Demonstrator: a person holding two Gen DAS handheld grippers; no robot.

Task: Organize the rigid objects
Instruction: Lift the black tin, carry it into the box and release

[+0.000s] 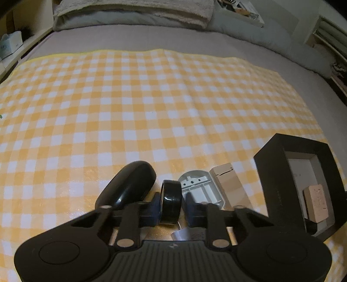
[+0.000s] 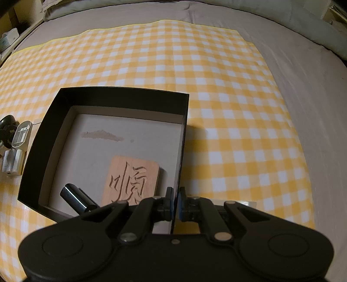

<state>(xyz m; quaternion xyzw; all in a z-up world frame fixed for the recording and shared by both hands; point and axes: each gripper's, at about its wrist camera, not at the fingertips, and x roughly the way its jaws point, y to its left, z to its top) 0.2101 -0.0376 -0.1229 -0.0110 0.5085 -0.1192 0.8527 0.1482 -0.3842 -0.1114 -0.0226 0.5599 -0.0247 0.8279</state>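
Note:
My left gripper [image 1: 171,200] is shut on a small black wheel [image 1: 170,200], held upright between its fingers just above the yellow checked cloth [image 1: 130,108]. A black oval case [image 1: 128,184] lies to its left. A grey plastic tray part [image 1: 200,188] and a beige block [image 1: 231,186] lie to its right. My right gripper [image 2: 176,200] is shut on the right wall of the open black box [image 2: 121,95]. Inside the box lie a carved wooden tile [image 2: 132,180] and a black cylinder [image 2: 76,197]. The box also shows in the left wrist view [image 1: 275,173].
Small white cylinders [image 2: 13,161] and a grey part [image 2: 21,135] lie left of the box. The cloth covers a grey bed [image 2: 303,86] with pillows [image 1: 134,13] at the far end and shelves [image 1: 13,43] at the left.

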